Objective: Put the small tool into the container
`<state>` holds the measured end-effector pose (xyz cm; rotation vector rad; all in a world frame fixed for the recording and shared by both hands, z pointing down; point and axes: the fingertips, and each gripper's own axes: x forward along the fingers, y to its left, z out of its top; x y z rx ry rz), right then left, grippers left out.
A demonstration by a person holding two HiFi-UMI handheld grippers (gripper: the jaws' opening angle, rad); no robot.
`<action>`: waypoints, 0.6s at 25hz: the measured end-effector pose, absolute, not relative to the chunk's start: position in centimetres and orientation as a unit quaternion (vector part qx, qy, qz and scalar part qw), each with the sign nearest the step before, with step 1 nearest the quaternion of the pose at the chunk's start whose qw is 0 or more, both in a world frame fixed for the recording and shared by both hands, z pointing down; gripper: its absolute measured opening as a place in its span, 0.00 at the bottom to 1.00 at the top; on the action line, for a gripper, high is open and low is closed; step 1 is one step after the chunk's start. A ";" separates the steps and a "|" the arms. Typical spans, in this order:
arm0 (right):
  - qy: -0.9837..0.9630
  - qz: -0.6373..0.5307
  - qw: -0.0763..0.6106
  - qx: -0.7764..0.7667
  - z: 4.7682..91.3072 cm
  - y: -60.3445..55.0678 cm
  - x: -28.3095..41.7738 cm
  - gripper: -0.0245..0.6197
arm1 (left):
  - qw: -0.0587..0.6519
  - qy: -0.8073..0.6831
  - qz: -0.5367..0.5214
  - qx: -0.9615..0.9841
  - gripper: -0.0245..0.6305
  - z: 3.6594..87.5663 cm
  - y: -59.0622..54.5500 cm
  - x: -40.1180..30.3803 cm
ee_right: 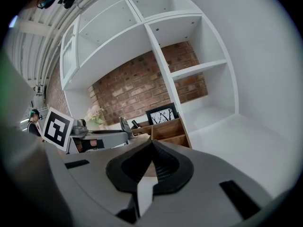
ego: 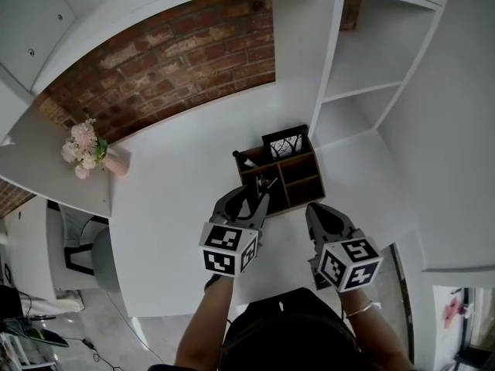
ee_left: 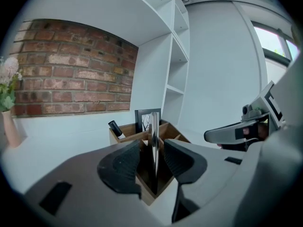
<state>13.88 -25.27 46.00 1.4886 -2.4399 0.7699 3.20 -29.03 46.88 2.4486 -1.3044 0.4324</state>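
Observation:
A wooden container (ego: 303, 184) with several compartments stands on the white table (ego: 170, 230). A thin shiny metal tool (ee_left: 154, 126) stands upright in a near compartment of the container (ee_left: 124, 132). My left gripper (ego: 256, 196) is over that compartment, open, its pads on either side of the tool and clear of it. The right gripper (ego: 312, 207) hovers just right of the container's near edge, shut with nothing in it. In the right gripper view the tool (ee_right: 124, 126) pokes up beside the left gripper (ee_right: 102, 137), with the container (ee_right: 169, 129) behind.
A framed picture (ego: 285, 141) leans in the container's back, and a black cylinder (ego: 243, 160) sticks out of its left rear compartment. Pink flowers in a vase (ego: 90, 152) stand far left. White shelving (ego: 363, 76) rises at the right, and a brick wall (ego: 178, 60) lies behind.

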 end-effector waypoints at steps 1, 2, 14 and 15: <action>-0.821 0.258 0.091 0.501 46.0 -25.2 13.9 0.04 | 0.166 -0.458 0.152 0.860 0.25 46.8 -28.7 3.1; -0.822 0.256 0.091 0.501 45.9 -25.1 13.8 0.04 | 0.165 -0.458 0.152 0.860 0.25 46.7 -28.3 3.0; -0.831 0.231 0.087 0.498 44.7 -23.2 13.2 0.04 | 0.159 -0.494 0.136 0.844 0.19 45.3 -24.6 0.5; -0.832 0.229 0.087 0.498 44.5 -23.0 13.2 0.04 | 0.159 -0.498 0.134 0.842 0.16 45.2 -24.2 0.2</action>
